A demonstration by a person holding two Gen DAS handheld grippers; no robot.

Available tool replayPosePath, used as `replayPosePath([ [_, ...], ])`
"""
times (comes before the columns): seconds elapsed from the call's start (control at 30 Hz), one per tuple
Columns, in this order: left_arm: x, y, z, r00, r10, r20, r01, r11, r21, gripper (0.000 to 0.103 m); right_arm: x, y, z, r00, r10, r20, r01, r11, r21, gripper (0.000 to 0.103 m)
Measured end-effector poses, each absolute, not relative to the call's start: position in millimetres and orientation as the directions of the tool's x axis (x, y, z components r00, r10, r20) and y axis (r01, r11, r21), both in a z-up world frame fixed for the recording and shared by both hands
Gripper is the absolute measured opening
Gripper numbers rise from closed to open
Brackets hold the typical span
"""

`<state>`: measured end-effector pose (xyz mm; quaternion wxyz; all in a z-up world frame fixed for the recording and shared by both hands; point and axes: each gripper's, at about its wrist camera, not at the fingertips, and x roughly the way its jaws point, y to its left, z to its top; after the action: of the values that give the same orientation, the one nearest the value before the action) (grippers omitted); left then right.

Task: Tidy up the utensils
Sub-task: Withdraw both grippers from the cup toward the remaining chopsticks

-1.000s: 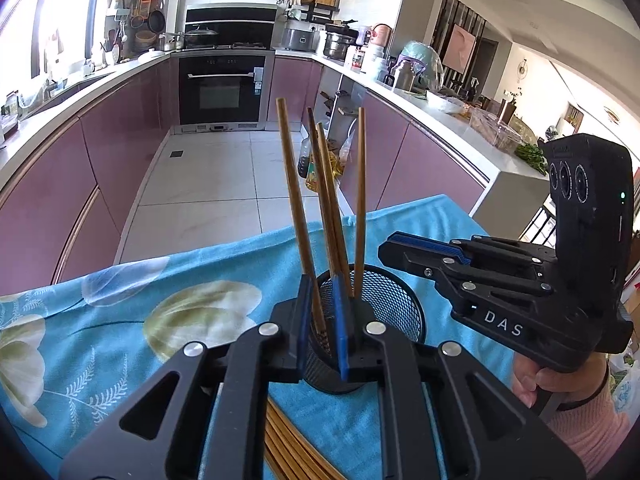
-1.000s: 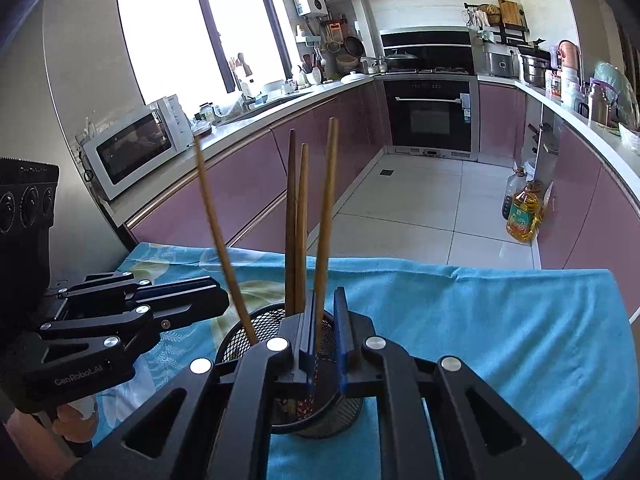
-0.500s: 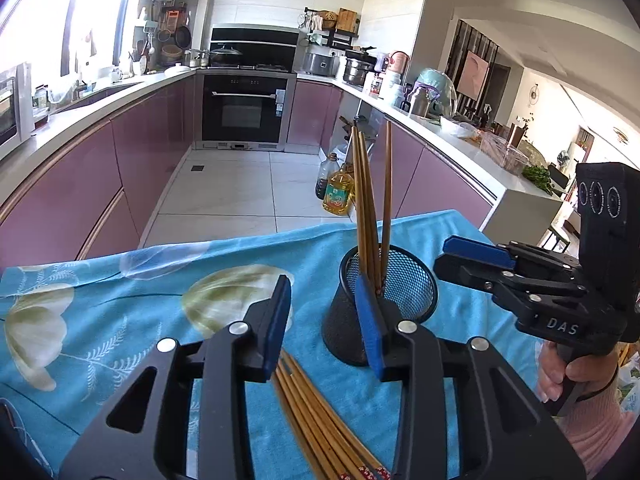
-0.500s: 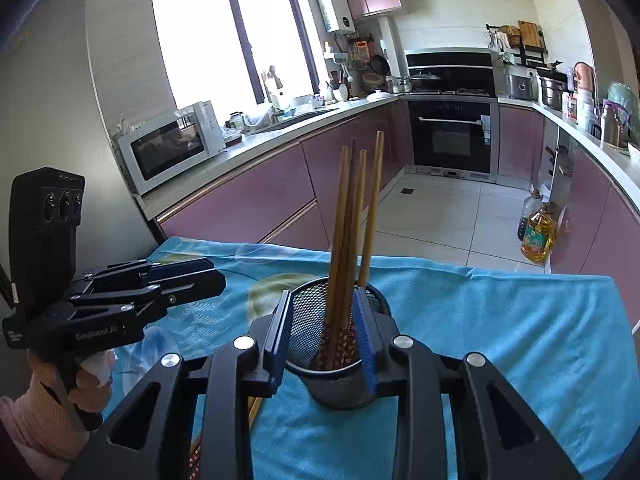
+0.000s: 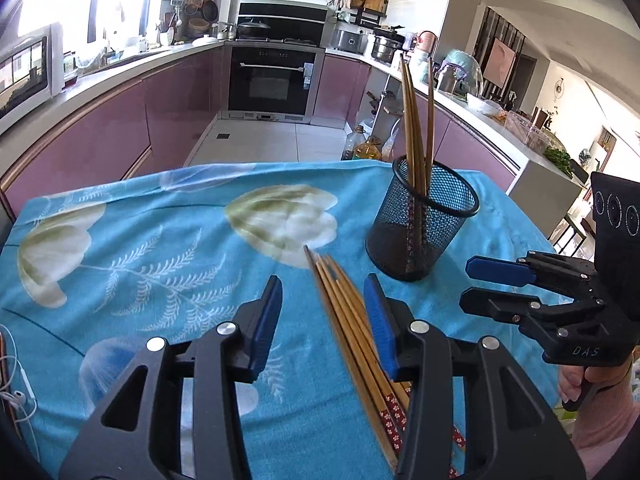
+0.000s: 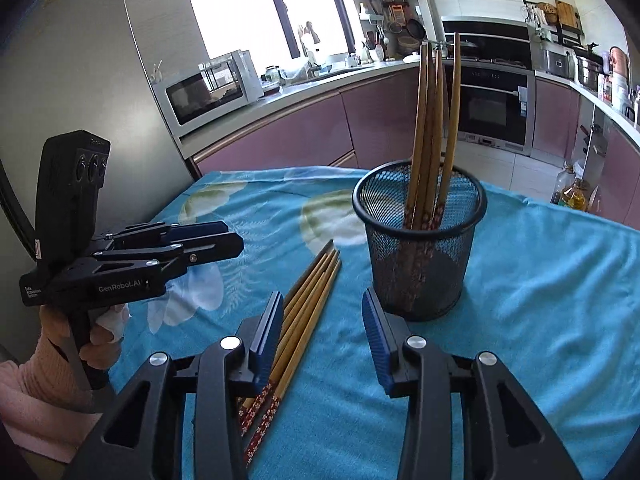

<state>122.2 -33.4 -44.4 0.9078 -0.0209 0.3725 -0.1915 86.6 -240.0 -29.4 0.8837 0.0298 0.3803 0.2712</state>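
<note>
A black mesh cup [image 5: 424, 224] stood upright on the table, which was covered by a blue flowered cloth [image 5: 160, 248], and four chopsticks [image 6: 434, 128] stood in the cup with their thin ends up, leaning close together. More chopsticks, a loose bundle [image 5: 352, 332], lay flat on the cloth just beside the cup, their patterned red ends toward the person and their thin ends pointing toward the middle of the table. The left gripper [image 5: 322, 320] hung low above that bundle with its fingers [image 5: 266, 324] parted; they had just been opening, and nothing was pressed between them, though the bundle showed in the gap, nearer the right finger. The right gripper [image 6: 320, 326] was likewise low over the cloth, its fingers [image 6: 376, 336] apart after just opening, gripping nothing; in its own view the bundle passed under its left finger and the cup stood just past its right finger. In the left wrist view the right gripper appeared at the right side, beside the cup, held by a hand [image 5: 576, 380] in a pink sleeve. In the right wrist view the left gripper appeared at the left side, above the cloth, held by the other hand [image 6: 100, 340]. Behind the table ran a kitchen with purple cupboards [image 6: 304, 136], a built-in oven [image 5: 276, 80] and a microwave [image 6: 208, 88] on the worktop.
</note>
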Motion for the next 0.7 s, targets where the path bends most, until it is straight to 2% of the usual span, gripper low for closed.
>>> replayPosePath([
  [0.7, 102, -42, -90, 0.57, -0.348, -0.744, 0.33, 0.927, -0.18, 0.046, 68, -209, -70, 0.518, 0.439, -0.734, -0.453, 0.869, 0.2, 0.039],
])
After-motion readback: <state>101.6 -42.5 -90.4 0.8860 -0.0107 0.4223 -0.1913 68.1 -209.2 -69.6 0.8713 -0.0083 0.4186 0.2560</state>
